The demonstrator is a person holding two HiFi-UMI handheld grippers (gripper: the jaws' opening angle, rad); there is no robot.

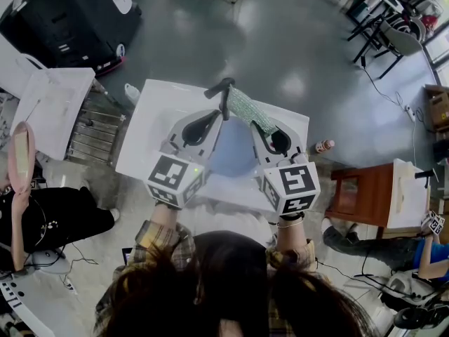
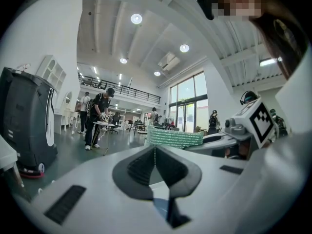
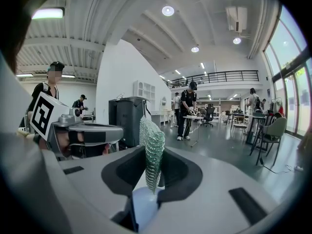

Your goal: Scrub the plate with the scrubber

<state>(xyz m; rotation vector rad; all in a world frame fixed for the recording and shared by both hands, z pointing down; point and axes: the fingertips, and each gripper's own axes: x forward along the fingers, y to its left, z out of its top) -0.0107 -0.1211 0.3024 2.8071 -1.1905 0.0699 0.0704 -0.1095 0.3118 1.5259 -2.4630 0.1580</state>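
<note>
Left gripper (image 1: 222,98) above plate (image 1: 231,161): jaws pressed together, nothing between them. Right gripper (image 3: 153,167) also above plate, beside left one: jaws clamped on green mesh scrubber (image 3: 154,145). Scrubber sticks out past jaw tips, reaching toward left gripper's tip. Blue plate lies on white table (image 1: 151,118).

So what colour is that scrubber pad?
Pale green, in a glittery mesh weave. The scrubber shows best in the right gripper view, up close.
</note>
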